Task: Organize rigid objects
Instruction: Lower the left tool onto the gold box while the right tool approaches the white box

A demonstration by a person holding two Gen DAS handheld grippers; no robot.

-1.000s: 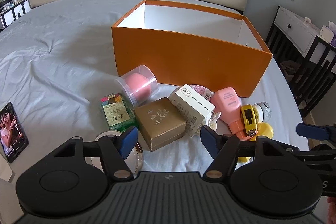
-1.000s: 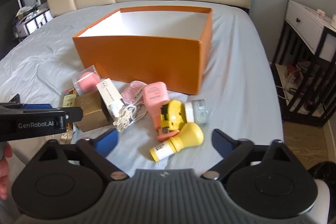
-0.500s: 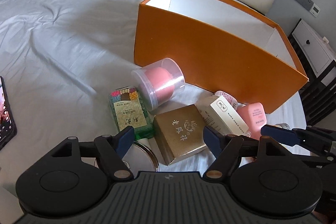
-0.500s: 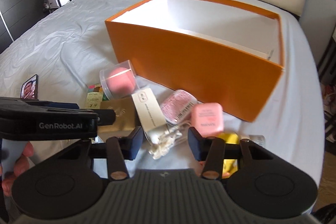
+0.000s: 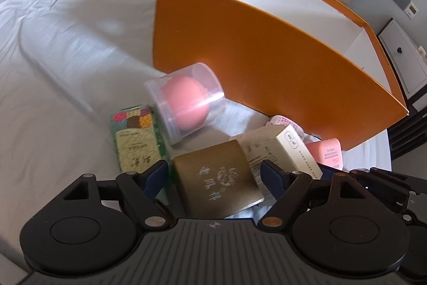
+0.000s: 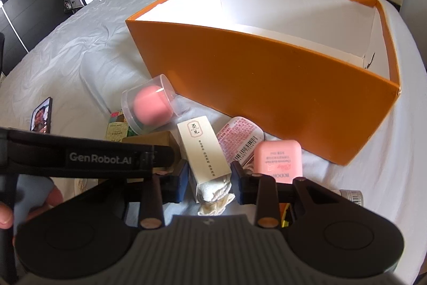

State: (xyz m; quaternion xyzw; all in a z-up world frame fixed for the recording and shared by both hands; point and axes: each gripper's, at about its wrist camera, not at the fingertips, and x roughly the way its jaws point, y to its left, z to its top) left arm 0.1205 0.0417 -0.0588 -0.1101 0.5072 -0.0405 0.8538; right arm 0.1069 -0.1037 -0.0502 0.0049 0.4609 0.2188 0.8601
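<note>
So the orange box (image 6: 267, 87) fills the upper right of both views, and the clutter sits jammed against its near wall, with open bedsheet (image 5: 58, 50) only off to the left. The left gripper (image 5: 214, 175) is spread wide, jaws just been opening, straddling the gold box (image 5: 216, 178) without pressing it. The right gripper (image 6: 209, 178) has just been closing, now narrow around the cream carton (image 6: 204, 148); can't tell if the pads actually bite. The pink bottle (image 6: 277, 162) is half hidden behind a finger, and the green box (image 5: 136, 140) is blurry.
</note>
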